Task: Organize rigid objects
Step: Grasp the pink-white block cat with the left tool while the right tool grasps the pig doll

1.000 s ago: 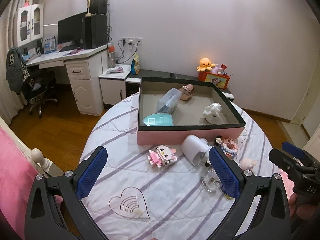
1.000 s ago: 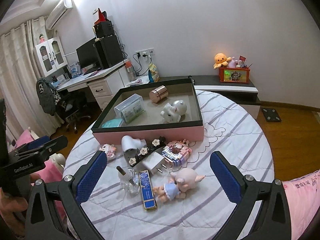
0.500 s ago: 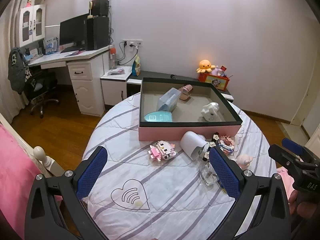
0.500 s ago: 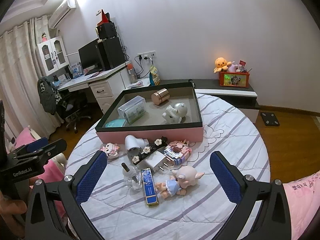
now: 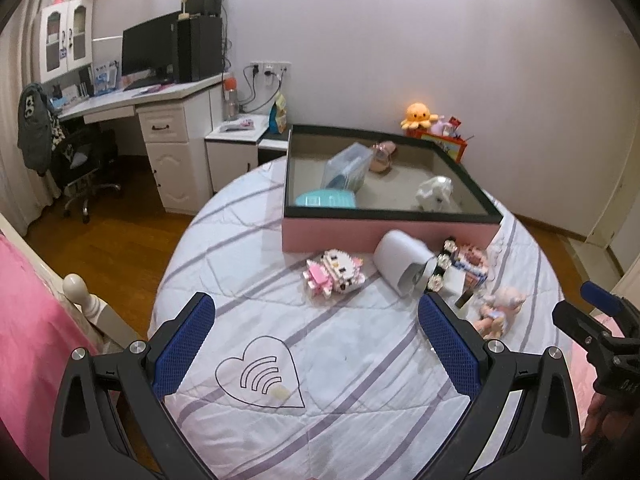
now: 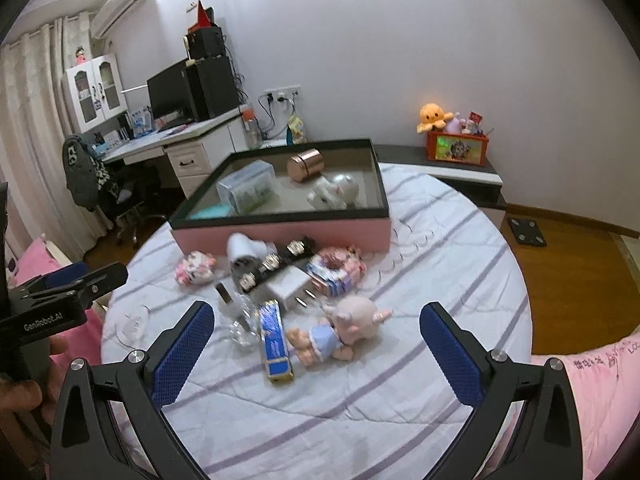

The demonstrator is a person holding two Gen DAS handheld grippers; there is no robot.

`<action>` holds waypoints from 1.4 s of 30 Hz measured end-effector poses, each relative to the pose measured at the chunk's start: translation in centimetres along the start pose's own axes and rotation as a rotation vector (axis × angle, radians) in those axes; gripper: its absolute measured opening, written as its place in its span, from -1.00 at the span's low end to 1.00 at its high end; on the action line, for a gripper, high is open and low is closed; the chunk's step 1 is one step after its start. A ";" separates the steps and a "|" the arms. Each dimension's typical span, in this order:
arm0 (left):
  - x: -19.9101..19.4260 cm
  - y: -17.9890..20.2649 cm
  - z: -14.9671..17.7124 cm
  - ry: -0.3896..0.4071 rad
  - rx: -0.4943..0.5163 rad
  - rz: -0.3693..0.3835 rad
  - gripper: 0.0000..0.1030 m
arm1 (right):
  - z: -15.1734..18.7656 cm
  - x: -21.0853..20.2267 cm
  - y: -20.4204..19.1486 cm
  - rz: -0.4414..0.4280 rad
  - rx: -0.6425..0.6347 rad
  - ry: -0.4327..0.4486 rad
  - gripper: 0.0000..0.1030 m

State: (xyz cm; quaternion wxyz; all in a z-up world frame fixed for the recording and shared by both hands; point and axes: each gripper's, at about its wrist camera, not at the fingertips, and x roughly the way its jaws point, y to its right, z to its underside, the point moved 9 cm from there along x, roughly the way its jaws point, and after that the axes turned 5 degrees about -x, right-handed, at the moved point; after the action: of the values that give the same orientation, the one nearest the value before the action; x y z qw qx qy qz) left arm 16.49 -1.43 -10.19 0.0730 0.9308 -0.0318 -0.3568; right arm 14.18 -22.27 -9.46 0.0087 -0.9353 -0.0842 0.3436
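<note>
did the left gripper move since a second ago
Yes. In its own view the pink box sits higher and smaller, so the left gripper has backed away from it.

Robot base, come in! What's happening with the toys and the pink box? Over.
Left gripper open, empty. Right gripper open, empty, above the piglet doll. Pink box holds four things; toys lie in front. Nothing blocking.

We see pink box (image 6: 280, 236) on bed, holding clear case (image 6: 248, 190), copper jar (image 6: 305, 165) on side, white figure (image 6: 334, 196). Before it we see doll (image 6: 340, 330) lying, blue bar (image 6: 274, 338), white plug (image 6: 289, 290), block toy (image 5: 334, 272).
</note>
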 end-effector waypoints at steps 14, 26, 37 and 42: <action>5.5 0.0 0.7 -0.051 0.036 -0.039 0.99 | 2.3 3.8 2.0 0.015 0.041 -0.087 1.00; 11.9 0.6 0.5 -0.148 0.082 -0.086 0.99 | 2.2 6.8 2.9 -0.008 0.062 -0.133 1.00; 13.3 1.6 0.9 -0.193 0.112 -0.041 0.38 | 2.5 7.5 2.2 -0.083 0.089 -0.170 0.83; 13.0 2.0 0.8 -0.190 0.119 -0.007 0.18 | 3.0 8.6 3.5 -0.124 0.212 -0.181 0.83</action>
State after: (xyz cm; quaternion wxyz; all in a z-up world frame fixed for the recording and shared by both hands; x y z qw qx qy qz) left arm 25.59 -4.97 -19.01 0.0128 0.8956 -0.0564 -0.4411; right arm 19.20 -24.40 -17.53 0.1209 -0.8874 -0.1053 0.4322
